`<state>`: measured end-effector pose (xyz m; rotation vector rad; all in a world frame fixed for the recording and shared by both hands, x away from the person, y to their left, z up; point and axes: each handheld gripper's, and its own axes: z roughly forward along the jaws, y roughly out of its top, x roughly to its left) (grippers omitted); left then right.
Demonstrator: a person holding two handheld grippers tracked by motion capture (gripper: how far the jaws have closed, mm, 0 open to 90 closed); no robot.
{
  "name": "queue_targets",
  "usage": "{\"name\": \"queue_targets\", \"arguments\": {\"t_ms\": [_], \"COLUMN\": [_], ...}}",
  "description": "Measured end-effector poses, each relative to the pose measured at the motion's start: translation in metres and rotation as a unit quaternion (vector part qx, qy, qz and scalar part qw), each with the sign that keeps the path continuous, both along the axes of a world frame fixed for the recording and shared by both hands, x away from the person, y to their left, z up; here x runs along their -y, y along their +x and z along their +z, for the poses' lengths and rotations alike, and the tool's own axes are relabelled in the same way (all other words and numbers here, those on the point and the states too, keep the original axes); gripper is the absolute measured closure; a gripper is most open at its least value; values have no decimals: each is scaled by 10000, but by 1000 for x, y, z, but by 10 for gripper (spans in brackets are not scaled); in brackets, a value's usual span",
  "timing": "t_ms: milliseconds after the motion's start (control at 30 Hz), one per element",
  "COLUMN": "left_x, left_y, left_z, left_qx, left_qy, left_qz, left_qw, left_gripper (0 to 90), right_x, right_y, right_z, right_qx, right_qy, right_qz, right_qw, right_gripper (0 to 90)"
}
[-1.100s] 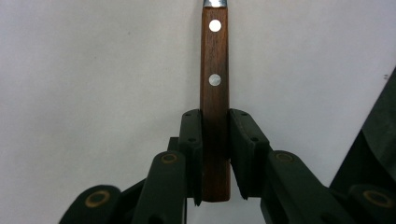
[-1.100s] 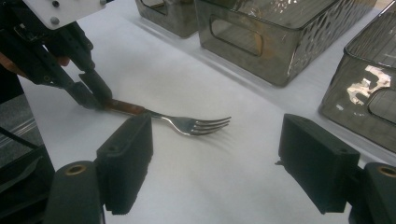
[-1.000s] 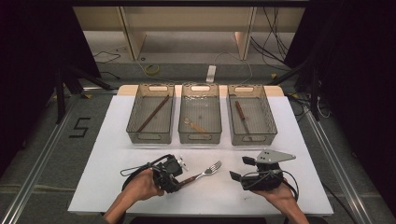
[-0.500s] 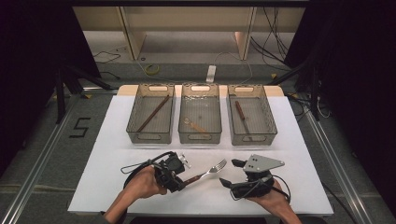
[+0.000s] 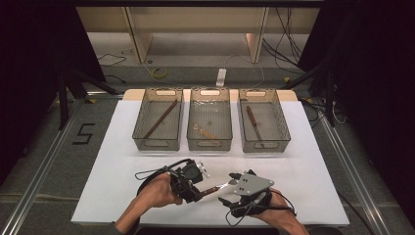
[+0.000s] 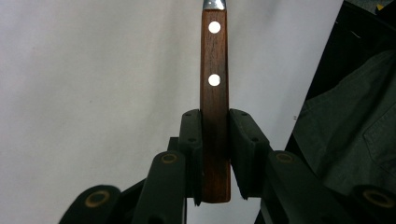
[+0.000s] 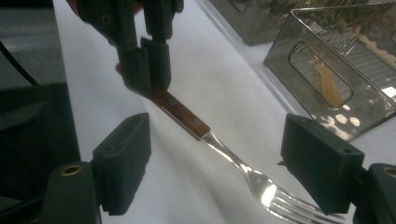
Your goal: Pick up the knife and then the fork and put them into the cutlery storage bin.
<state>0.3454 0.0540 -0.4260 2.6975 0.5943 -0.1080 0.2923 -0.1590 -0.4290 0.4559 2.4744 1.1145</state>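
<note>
White table (image 5: 122,161): left claw (image 5: 195,188) clamps fork (image 7: 219,147); right claw (image 7: 224,163) spread around it.

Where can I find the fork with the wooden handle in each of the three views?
High view: the fork lies low at centre, between the left gripper and the right gripper.
Left gripper view: its wooden handle rises at centre, clamped by the jaws.
Right gripper view: it runs diagonally from upper left to lower right, between the open jaws.
Shared landmark: the white table.

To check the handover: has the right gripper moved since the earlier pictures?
Yes. The right gripper has moved left, from below the right bin toward the middle bin, and now straddles the fork.
</note>
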Motion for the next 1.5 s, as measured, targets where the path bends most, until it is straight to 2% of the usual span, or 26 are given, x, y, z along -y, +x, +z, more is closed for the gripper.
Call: {"name": "queue_targets", "arguments": {"t_ms": [100, 233, 433, 533, 667, 700, 800, 867, 900, 1133, 1167, 1200, 1233, 1300, 1433, 1500], "left_x": [3, 8, 12, 13, 16, 16, 17, 17, 18, 19, 19, 19, 18, 18, 17, 16], "left_y": [-2, -4, -6, -7, -9, -11, -11, -12, -12, -12, -12, -12, -12, -11, -11, -11], "left_z": [2, 4, 6, 8, 8, 8, 10, 10, 10, 10, 10, 10, 11, 11, 12, 12], "left_qx": [14, -29, -76, -85, -107, -117, -128, -147, -152, -210, -207, -211, -226, -262, -284, -280], "left_qy": [-13, 2, -8, -11, -18, -42, -24, -25, -24, -39, -44, -46, -63, -104, -148, -191], "left_qz": [-32, -135, -229, -258, -340, -303, -347, -359, -369, -424, -421, -426, -429, -444, -450, -436], "left_qw": [10000, 9999, 9997, 9996, 9994, 9995, 9993, 9992, 9992, 9989, 9989, 9989, 9988, 9986, 9985, 9985], "left_gripper": [751, 751, 751, 751, 750, 751, 750, 750, 750, 750, 750, 750, 750, 749, 747, 738], "right_x": [-8, -16, -25, -28, -30, -30, -32, -33, -34, -37, -36, -36, -36, -37, -38, -39], "right_y": [-2, -6, -9, -10, -10, -9, -9, -11, -12, -13, -12, -12, -12, -14, -16, -17], "right_z": [-4, -8, -14, -17, -20, -20, -21, -23, -24, -26, -25, -25, -25, -26, -28, -30], "right_qx": [138, 297, 530, 644, 655, 689, 734, 744, 840, 922, 973, 1000, 1052, 1018, 1192, 1217], "right_qy": [-252, -582, -928, -1138, -1246, -1359, -1502, -1572, -1594, -1660, -1757, -1788, -1836, -1903, -2071, -2122], "right_qz": [149, 365, 637, 776, 931, 987, 1081, 1061, 1065, 1148, 1211, 1203, 1282, 1339, 1518, 1591], "right_qw": [9995, 9972, 9922, 9884, 9857, 9834, 9800, 9790, 9778, 9751, 9721, 9714, 9689, 9672, 9591, 9565], "right_gripper": [261, 276, 313, 348, 419, 434, 476, 506, 521, 641, 659, 681, 691, 714, 755, 774]}}
